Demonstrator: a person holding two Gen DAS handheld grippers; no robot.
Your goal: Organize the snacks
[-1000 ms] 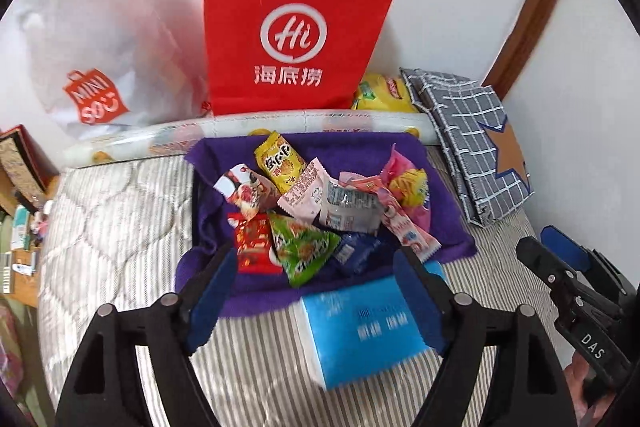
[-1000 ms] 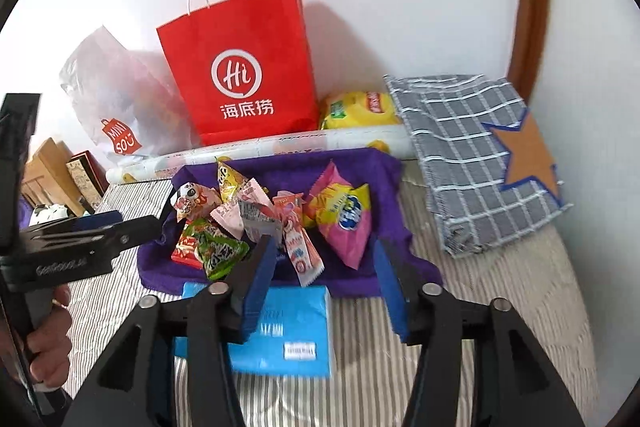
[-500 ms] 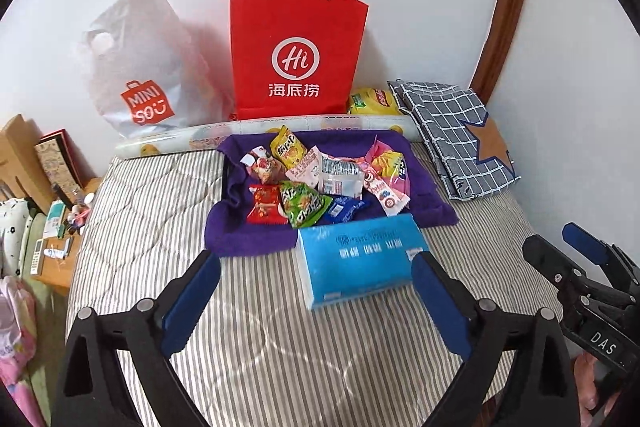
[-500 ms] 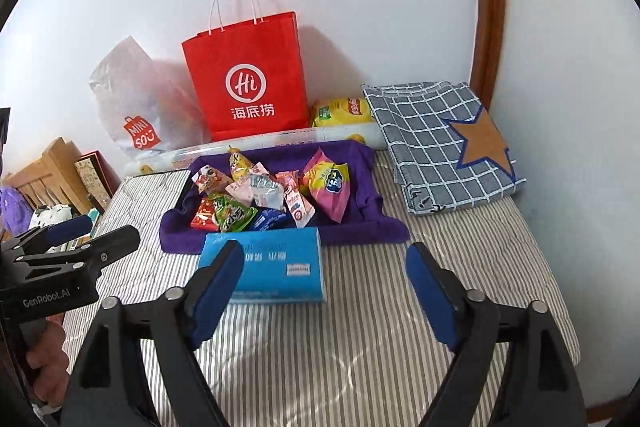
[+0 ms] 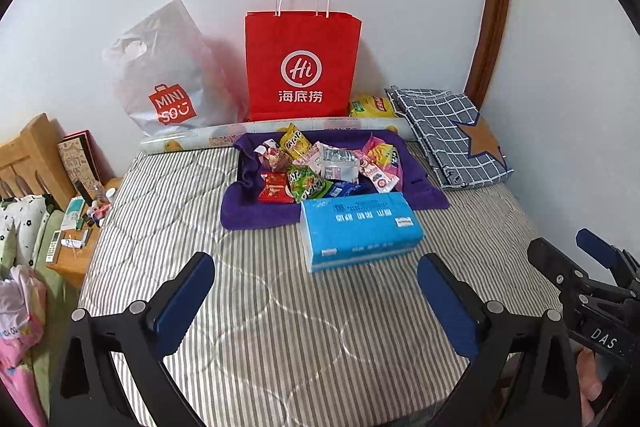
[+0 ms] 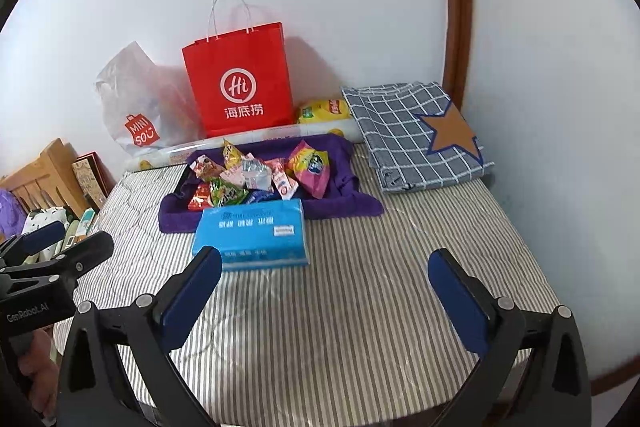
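Note:
Several snack packets lie in a heap on a purple towel at the back of a striped mattress; they also show in the right wrist view on the towel. A blue tissue pack lies just in front of the towel. My left gripper is open and empty, well back from the pack. My right gripper is open and empty, also near the mattress's front. Each gripper shows at the edge of the other's view.
A red paper bag and a white Miniso bag stand against the wall. A yellow chip bag and a rolled sheet lie behind the towel. A folded checked cloth lies at the back right. A bedside table is left.
Both grippers have pulled back and up from the snack pile toward the mattress's front, and their jaws have opened wider. The snacks and tissue pack have not moved.

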